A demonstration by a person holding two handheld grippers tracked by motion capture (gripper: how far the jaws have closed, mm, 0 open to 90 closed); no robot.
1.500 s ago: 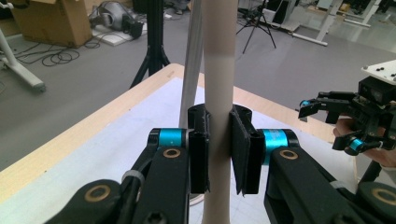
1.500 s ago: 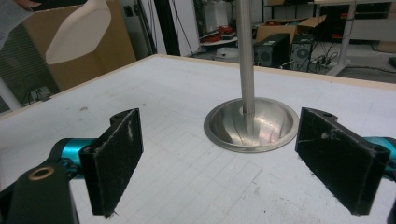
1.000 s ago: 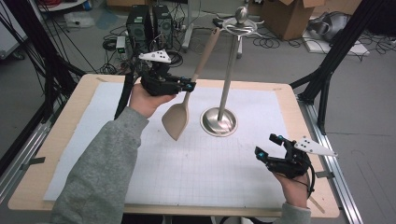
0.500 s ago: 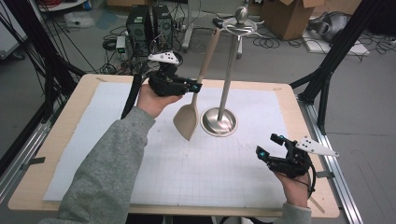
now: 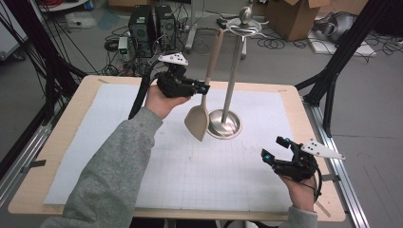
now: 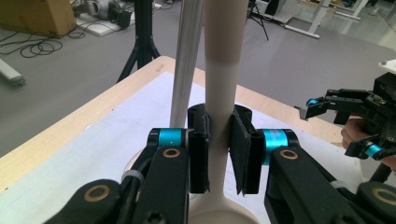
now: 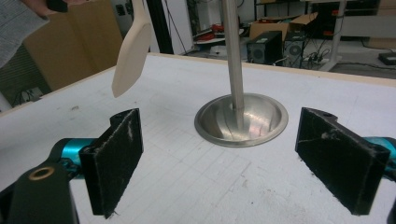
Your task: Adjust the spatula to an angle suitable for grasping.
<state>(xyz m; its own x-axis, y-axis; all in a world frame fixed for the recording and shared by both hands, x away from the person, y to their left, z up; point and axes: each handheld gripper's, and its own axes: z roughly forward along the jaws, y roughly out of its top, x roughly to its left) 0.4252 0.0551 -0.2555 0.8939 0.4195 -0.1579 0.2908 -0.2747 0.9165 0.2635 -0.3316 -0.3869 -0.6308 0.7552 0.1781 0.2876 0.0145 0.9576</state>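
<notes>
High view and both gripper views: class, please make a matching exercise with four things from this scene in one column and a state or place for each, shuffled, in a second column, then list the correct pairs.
Column one
1. left gripper
2. right gripper
3. beige spatula
4. metal stand

Column two
A. jaws spread wide, holding nothing
B. stands upright on a round base on the white mat
C. jaws closed on a handle
D. held off the table, blade end down

Pairs: 1-C, 2-A, 3-D, 4-B
</notes>
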